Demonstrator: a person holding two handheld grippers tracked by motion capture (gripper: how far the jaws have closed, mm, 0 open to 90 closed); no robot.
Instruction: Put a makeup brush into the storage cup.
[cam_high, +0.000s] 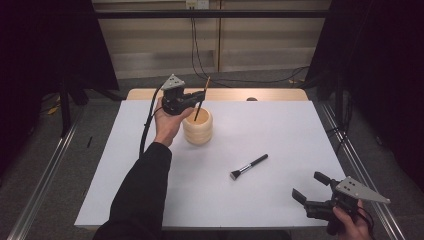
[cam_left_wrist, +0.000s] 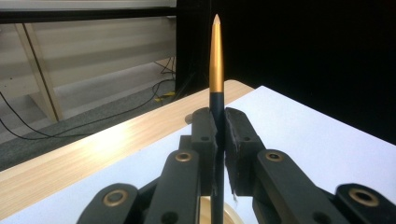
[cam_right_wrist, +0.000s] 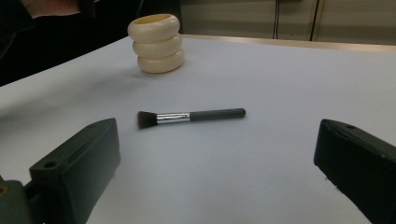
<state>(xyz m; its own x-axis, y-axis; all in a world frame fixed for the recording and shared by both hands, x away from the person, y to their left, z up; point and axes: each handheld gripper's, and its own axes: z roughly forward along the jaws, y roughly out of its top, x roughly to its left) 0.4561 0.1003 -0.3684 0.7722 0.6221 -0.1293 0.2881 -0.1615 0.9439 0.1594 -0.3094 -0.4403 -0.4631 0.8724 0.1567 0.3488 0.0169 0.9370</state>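
Observation:
A cream ribbed holder (cam_high: 198, 127) (cam_right_wrist: 157, 44) stands upright on the white table (cam_high: 280, 130). My left gripper (cam_high: 202, 95) (cam_left_wrist: 219, 122) hovers just above the holder's mouth, shut on a thin stick (cam_high: 202, 98) (cam_left_wrist: 215, 60) with a black lower shaft and a gold pointed top; its lower end dips into the holder. A black-handled makeup brush (cam_high: 249, 166) (cam_right_wrist: 191, 116) lies flat on the table between holder and right hand. My right gripper (cam_high: 311, 186) (cam_right_wrist: 217, 158) rests near the front right corner, open, with nothing between its jaws, facing the brush.
A wooden strip (cam_high: 270, 94) runs along the table's far edge, with a small dark item (cam_high: 252, 99) on it. Cables (cam_high: 240, 79) lie on the floor behind. Metal rails (cam_high: 45, 175) flank the table on both sides.

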